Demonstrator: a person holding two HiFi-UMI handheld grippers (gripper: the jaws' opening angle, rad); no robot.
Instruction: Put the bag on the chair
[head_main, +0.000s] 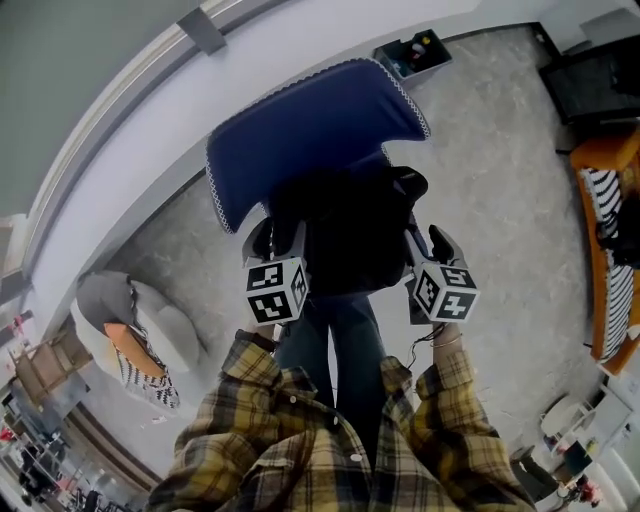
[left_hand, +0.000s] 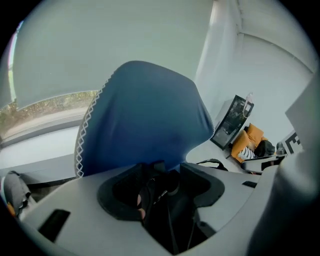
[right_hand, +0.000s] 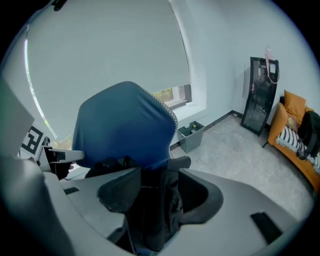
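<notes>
Head view looks down on the black bag (head_main: 345, 235), which rests on the seat of the chair (head_main: 310, 130), right against the front of its blue-covered backrest. The left hand-held gripper (head_main: 272, 235) hangs just beside the bag on the chair's left side, and the right hand-held gripper (head_main: 425, 238) is just beside it on the chair's right side. From where the left hand-held gripper (left_hand: 162, 195) looks, its jaws are spread wide and released, with dark bag (left_hand: 170, 220) fabric showing in the gap and nothing pinched. The right hand-held gripper (right_hand: 160, 195) is likewise released, jaws wide, with the bag (right_hand: 152, 220) showing between them and the chair's (right_hand: 122, 122) blue back behind. Plaid sleeves (head_main: 450, 390) reach toward the chair from the near side. Past the chair, a grey bin (head_main: 412, 52) stands on the pale floor (head_main: 480, 150); well off to the chair's right is an orange sofa (head_main: 600, 160).
</notes>
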